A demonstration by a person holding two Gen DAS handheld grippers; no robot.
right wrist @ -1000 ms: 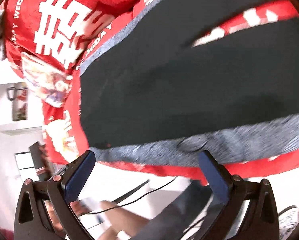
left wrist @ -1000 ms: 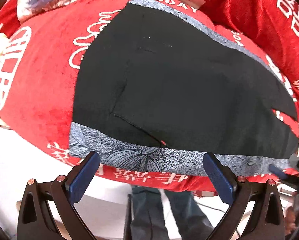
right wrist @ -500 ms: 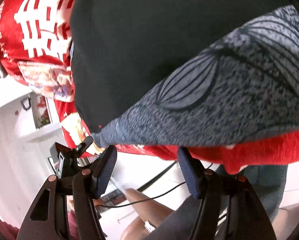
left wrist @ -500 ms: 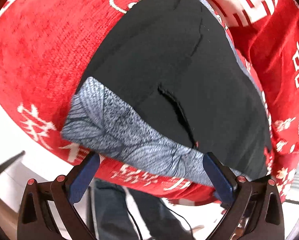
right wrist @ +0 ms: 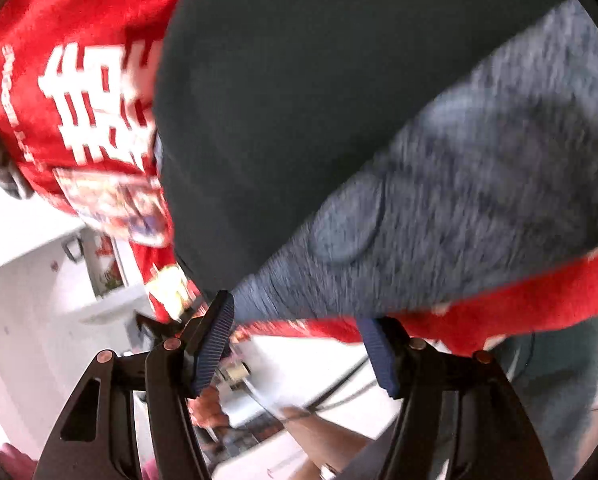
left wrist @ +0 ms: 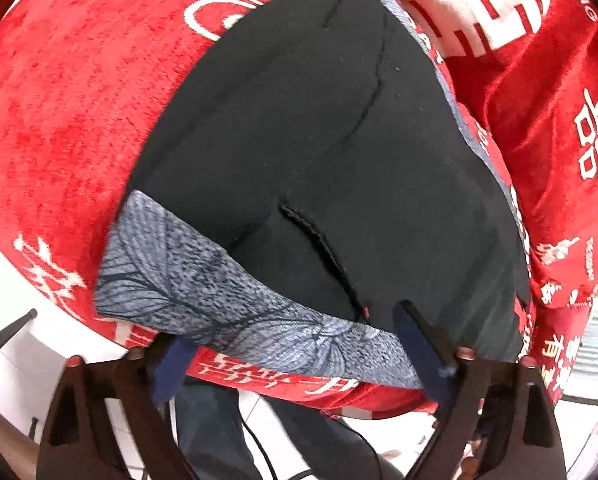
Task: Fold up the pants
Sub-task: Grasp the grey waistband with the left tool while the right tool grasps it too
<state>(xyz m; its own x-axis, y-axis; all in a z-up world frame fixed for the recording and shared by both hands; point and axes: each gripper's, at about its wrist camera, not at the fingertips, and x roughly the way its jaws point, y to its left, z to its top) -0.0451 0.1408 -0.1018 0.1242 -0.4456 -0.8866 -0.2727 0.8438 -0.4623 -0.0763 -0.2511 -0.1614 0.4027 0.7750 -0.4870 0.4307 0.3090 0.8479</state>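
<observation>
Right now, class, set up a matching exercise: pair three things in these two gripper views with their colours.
Column 1:
1. pants
2. waistband
3. blanket

Column 2:
A. red with white characters
B. plain black
C. grey with a leaf pattern

Pairs: 1-B, 2-C, 3-A

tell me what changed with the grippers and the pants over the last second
Both grippers came in on the grey patterned waistband at the bed edge and narrowed their jaws. The left gripper now straddles the band; the right gripper is at its end. Neither is clearly clamped yet. The black pants stayed flat on the red blanket.
</observation>
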